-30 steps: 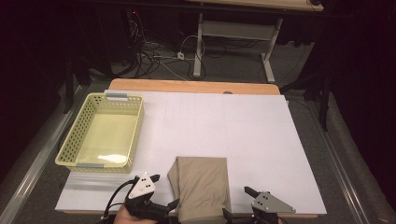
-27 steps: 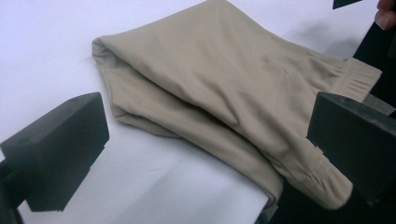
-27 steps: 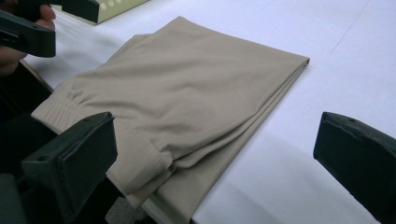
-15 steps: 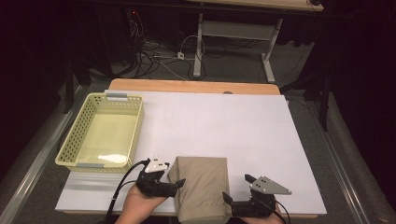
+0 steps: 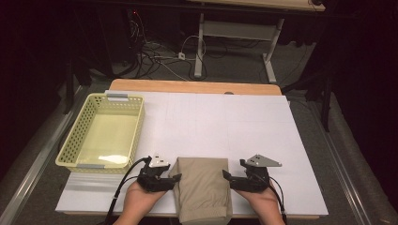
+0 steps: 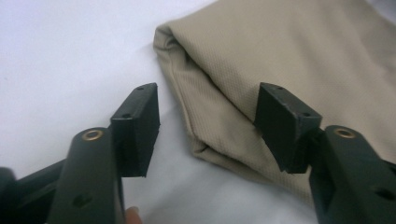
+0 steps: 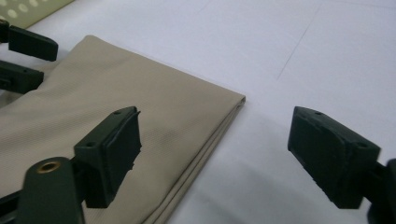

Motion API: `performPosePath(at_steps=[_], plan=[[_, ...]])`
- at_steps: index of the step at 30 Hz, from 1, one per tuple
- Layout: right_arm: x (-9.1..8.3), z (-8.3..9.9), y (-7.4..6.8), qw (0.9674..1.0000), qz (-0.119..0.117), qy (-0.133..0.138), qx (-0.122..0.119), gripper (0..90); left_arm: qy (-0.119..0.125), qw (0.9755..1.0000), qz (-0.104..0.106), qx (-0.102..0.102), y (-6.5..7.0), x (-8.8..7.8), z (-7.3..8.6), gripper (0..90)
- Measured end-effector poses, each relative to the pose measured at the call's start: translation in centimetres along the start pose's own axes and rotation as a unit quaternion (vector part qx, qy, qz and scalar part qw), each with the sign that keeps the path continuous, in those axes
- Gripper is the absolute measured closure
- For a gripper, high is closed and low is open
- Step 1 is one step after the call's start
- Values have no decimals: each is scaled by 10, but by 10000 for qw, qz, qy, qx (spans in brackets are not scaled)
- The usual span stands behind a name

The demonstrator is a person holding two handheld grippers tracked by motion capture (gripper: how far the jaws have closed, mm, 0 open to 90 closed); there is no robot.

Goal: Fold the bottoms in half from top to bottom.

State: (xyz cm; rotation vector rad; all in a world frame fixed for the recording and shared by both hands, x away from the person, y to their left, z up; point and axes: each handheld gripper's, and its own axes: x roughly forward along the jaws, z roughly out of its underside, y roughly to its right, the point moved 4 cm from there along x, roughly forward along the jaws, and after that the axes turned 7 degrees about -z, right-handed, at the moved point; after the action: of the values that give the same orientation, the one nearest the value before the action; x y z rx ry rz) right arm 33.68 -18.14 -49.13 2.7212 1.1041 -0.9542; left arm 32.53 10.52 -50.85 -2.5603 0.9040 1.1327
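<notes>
A folded tan cloth lies at the near edge of the white sheet. My left gripper is at its left side and my right gripper at its right side. In the left gripper view the cloth's folded edge sits between the jaws of the left gripper. These jaws have just been closing and the pads stand clear of the fabric. In the right gripper view the cloth's corner lies between the jaws of the right gripper, which have also been closing and remain open.
A pale yellow plastic basket stands on the left of the sheet, with nothing visible in it. The table's wooden far edge borders a floor with cables and a desk frame. Dark surroundings lie on both sides.
Both hands have moved inward to the cloth's sides, the left from the left and the right from the right. Each gripper's jaws look narrower than before.
</notes>
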Motion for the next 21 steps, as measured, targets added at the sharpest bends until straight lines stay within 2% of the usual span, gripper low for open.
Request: performPosePath(at_steps=[3, 7, 10, 12, 15, 16, 18, 21], plan=[[8, -2, 0, 9999, -87, -85, 58, 252, 30, 10000, -9, 17, -1, -1, 4, 432], [17, -2, -3, 9996, -121, -253, -43, 295, 93, 10000, 37, 2, -2, -2, 6, 514], [25, 0, -3, 9992, -33, -398, -56, 300, 111, 9999, 131, 16, 1, -1, 7, 589], [30, 0, -1, 9988, 18, -483, -74, 301, 120, 9999, 104, 28, 2, -1, 7, 614], [35, -2, -1, 9983, 142, -527, -189, 319, 108, 9997, 175, 95, 4, -1, 8, 735], [36, -2, -2, 9979, 203, -562, -255, 359, 105, 9996, 193, 190, 5, -1, 8, 805], [36, -3, -4, 9977, 111, -568, -361, 494, 135, 9994, 131, 302, 7, -1, 8, 821], [35, -3, -4, 9983, -53, -506, -283, 634, 137, 9994, 149, 291, 6, -1, 7, 824]])
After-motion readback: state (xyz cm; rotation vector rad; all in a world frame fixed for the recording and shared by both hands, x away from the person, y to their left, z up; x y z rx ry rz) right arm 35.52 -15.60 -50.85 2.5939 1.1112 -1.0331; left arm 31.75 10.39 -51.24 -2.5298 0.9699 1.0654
